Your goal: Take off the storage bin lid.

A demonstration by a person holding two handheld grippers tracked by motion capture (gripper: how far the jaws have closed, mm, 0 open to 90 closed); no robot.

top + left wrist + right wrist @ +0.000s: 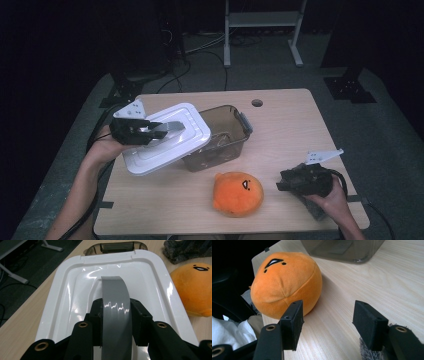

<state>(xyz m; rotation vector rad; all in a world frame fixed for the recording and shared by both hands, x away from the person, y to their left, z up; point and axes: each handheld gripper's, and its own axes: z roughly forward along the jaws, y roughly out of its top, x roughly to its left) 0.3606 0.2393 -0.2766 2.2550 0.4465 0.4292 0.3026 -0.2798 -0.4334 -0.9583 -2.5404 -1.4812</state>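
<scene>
My left gripper [161, 131] is shut on the grey handle [115, 312] of a white plastic lid [167, 137], which it holds tilted over the left side of a smoky clear bin [222, 137]. In the left gripper view the jaws pinch the handle [115, 312] from both sides, with the bin's far latch [116, 247] beyond the lid [75, 285]. An orange plush ball [238, 193] with a small face lies at the table's front. My right gripper [281, 183] stands open to its right; in the right gripper view [327, 322] nothing lies between the jaws, and the plush [284, 282] sits just ahead and left.
A dark grey fuzzy cloth [312, 207] lies under the right hand near the table's front right corner. A round cable hole [257, 103] marks the wooden table [290, 130] at its back edge. A white frame [262, 22] and cables stand on the floor beyond.
</scene>
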